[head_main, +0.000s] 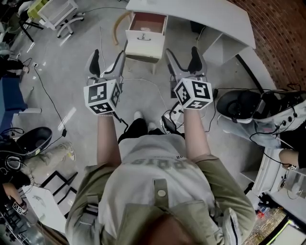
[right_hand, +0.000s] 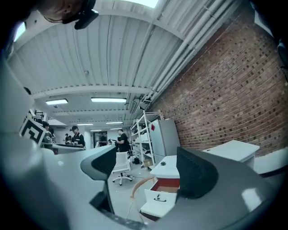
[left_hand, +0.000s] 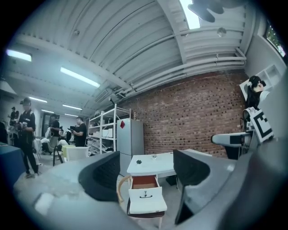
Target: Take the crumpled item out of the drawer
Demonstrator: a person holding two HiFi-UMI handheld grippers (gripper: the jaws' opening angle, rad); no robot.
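An open white drawer (head_main: pixel 146 36) with a reddish-brown inside and a black handle juts out from under the white desk (head_main: pixel 201 14), far ahead of me. I cannot make out any crumpled item inside it. My left gripper (head_main: pixel 108 60) and right gripper (head_main: pixel 183 60) are held side by side at arm's length, pointing level toward the drawer, well short of it. Both stand open with nothing between their jaws. The left gripper view frames the drawer (left_hand: pixel 145 197) between the left gripper's (left_hand: pixel 146 173) jaws. In the right gripper view the drawer (right_hand: pixel 162 200) sits low between the right gripper's (right_hand: pixel 148 173) jaws.
A curved wooden chair back (head_main: pixel 119 24) stands just left of the drawer. Cables (head_main: pixel 143 81) trail over the grey floor. A black seat (head_main: pixel 239 103) and a second white desk are at my right. White shelving (left_hand: pixel 105 130), a fridge (left_hand: pixel 131 139) and standing people (left_hand: pixel 27 134) are further back.
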